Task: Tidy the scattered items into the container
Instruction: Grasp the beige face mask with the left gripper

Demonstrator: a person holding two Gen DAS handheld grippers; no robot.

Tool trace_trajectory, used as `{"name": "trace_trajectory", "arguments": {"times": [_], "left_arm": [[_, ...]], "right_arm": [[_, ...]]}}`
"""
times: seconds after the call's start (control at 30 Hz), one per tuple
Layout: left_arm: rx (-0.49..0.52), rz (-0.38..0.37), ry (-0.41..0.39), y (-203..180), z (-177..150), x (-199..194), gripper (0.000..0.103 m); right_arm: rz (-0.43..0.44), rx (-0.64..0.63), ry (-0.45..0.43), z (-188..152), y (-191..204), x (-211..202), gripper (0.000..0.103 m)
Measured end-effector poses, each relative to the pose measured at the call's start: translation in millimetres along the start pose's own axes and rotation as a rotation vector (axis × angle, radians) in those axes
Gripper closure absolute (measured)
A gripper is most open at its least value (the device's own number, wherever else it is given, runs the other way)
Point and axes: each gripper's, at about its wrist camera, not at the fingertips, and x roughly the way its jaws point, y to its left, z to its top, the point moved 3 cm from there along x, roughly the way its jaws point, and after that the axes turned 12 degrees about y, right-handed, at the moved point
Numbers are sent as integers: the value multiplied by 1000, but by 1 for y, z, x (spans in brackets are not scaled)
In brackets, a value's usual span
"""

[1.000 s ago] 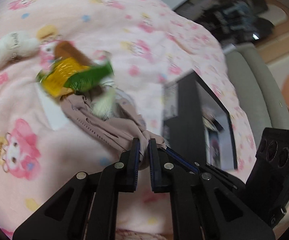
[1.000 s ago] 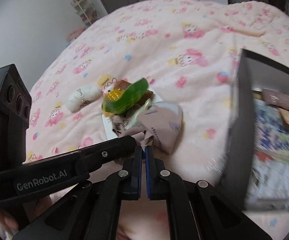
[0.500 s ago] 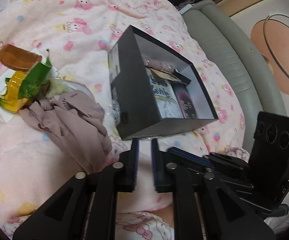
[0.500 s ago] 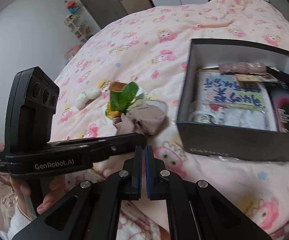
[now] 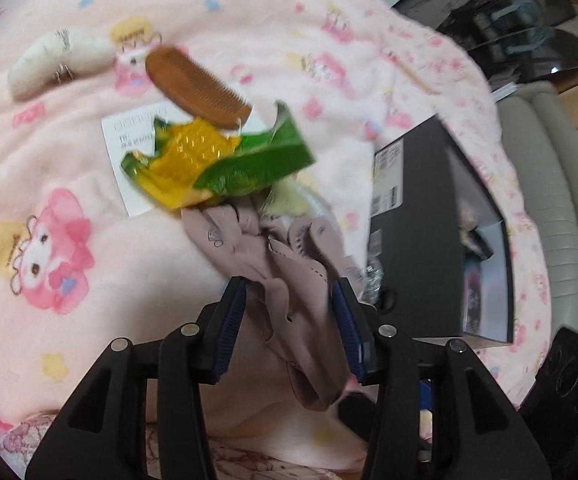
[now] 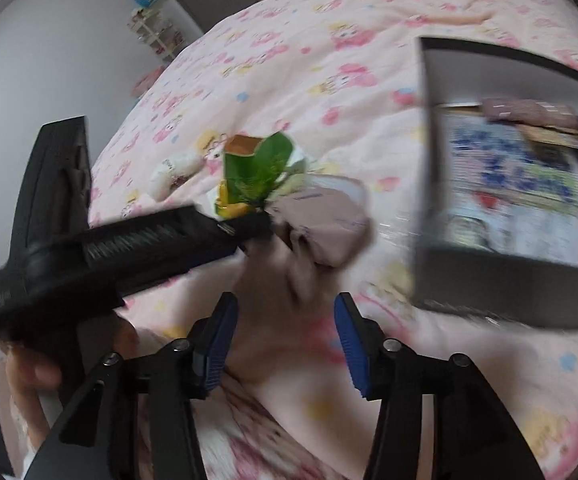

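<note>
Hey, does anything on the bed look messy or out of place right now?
Yes. A crumpled mauve garment lies loose on the pink blanket beside the black box, not in it. A green-and-yellow wrapper, wooden comb and white card lie heaped just beyond it.

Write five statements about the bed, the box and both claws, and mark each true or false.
1. The wooden comb lies partly on the white card. True.
2. The black box is empty. False: printed packets lie in it.
3. The left claw is open, with the mauve cloth between its fingers. True.
4. The right claw is shut. False: it is open.
5. The white plush toy lies inside the box. False: it lies on the pink bedspread.
</note>
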Motion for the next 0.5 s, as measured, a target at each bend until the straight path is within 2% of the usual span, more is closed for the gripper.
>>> {"name": "trace_trajectory", "arguments": {"times": [0.03, 0.07, 0.1, 0.2, 0.27, 0.5], "left_arm": [[2, -4, 17, 1, 1, 4, 58], [3, -12, 26, 2, 1, 5, 58], [5, -23, 27, 2, 1, 5, 58], [8, -73, 9, 4, -1, -1, 58], [12, -106, -8, 4, -2, -6, 57], [30, -94, -21, -7, -5, -9, 57]], "right_arm": [[7, -11, 15, 4, 1, 10, 59], [-1, -16, 33, 6, 0, 21, 70], [-18, -8, 53, 6, -2, 27, 99], [-7, 1, 8, -1, -5, 18, 99], [-28, 4, -27, -8, -8, 3, 99], [-44, 26, -128, -47, -32, -67, 99]]}}
